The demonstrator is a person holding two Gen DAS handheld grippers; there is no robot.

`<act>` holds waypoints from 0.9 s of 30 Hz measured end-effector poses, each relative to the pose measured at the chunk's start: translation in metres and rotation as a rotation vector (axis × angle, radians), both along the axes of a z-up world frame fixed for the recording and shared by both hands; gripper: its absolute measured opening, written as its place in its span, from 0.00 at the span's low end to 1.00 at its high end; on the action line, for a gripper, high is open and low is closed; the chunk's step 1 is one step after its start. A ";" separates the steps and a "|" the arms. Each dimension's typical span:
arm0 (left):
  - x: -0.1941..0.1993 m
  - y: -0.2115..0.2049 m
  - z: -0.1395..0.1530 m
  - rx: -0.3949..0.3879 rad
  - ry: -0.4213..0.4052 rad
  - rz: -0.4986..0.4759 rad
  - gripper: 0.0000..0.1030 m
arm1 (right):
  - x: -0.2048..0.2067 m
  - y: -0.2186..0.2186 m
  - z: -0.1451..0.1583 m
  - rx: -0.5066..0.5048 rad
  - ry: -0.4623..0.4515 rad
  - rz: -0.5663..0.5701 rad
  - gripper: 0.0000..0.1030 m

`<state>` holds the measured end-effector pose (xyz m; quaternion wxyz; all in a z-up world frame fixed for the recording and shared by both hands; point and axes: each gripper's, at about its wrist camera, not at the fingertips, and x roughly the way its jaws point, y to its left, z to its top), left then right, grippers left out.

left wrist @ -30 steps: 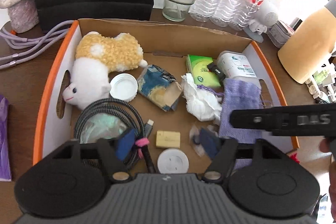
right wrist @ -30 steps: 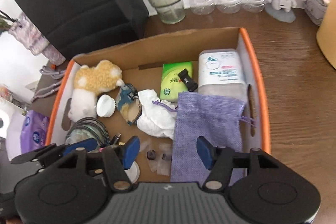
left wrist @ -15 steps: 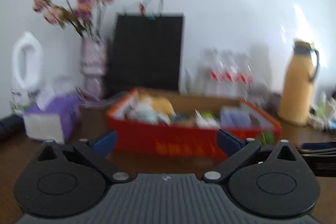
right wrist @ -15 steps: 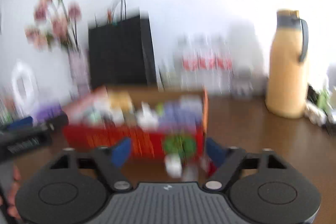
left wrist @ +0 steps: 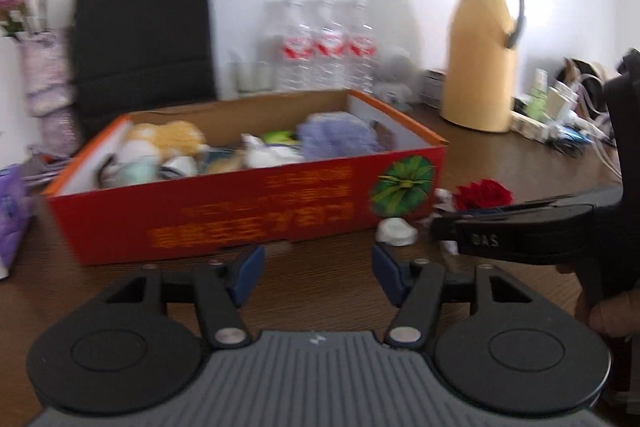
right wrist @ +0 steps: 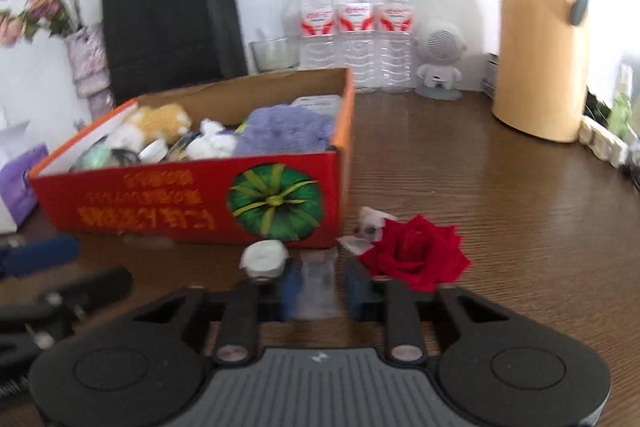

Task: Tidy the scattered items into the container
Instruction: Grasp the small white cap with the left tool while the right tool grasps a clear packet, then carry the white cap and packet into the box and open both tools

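I see the cardboard box [right wrist: 280, 203] already holds most items. 3 things lie outside near its front corner: a red rose [right wrist: 416, 251], a white wad [right wrist: 265, 259] and a clear packet [right wrist: 318, 285], which my right gripper [right wrist: 318, 289] straddles, not yet clamped. My left gripper [left wrist: 318, 273] is spread and empty.

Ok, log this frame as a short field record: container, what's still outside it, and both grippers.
container: red cardboard box, open top, already holding a plush toy and a purple pouch
left outside: red rose, white cap, small clear packet, on the table by the box's front corner
left gripper: open, empty
right gripper: pads either side of the clear packet, grip unclear
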<state>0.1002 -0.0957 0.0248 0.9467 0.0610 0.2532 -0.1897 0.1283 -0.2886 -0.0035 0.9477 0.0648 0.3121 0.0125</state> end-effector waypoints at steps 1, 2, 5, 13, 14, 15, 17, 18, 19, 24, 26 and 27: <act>0.004 -0.006 0.000 -0.002 0.006 -0.019 0.61 | 0.000 -0.005 0.000 0.017 -0.002 -0.001 0.17; 0.009 -0.014 -0.001 0.000 0.016 -0.033 0.61 | -0.001 -0.007 0.000 0.021 -0.002 -0.002 0.16; 0.033 -0.033 -0.007 0.036 0.070 -0.020 0.54 | -0.003 -0.008 0.001 -0.028 0.007 -0.005 0.15; 0.057 -0.063 -0.018 0.039 0.134 -0.038 0.55 | -0.024 -0.044 0.007 0.129 -0.018 -0.007 0.15; 0.057 -0.065 -0.018 0.046 0.133 -0.034 0.54 | -0.027 -0.045 0.008 0.150 -0.033 0.000 0.14; 0.058 -0.067 -0.019 0.050 0.129 -0.029 0.49 | -0.030 -0.046 0.010 0.160 -0.046 0.005 0.14; 0.057 -0.068 -0.018 0.046 0.118 -0.031 0.29 | -0.031 -0.043 0.012 0.147 -0.062 0.012 0.14; 0.057 -0.067 -0.018 0.048 0.120 -0.020 0.28 | -0.031 -0.041 0.012 0.141 -0.062 0.020 0.14; 0.055 -0.064 -0.017 0.041 0.125 -0.014 0.28 | -0.031 -0.039 0.011 0.137 -0.060 0.026 0.14; 0.023 -0.039 -0.012 0.039 0.123 0.044 0.28 | -0.033 -0.024 0.011 0.114 -0.060 0.077 0.14; 0.006 -0.022 -0.006 0.031 0.088 0.089 0.28 | -0.037 -0.015 0.013 0.105 -0.079 0.108 0.14; -0.004 -0.013 -0.002 0.020 0.060 0.111 0.28 | -0.039 -0.010 0.014 0.097 -0.092 0.125 0.14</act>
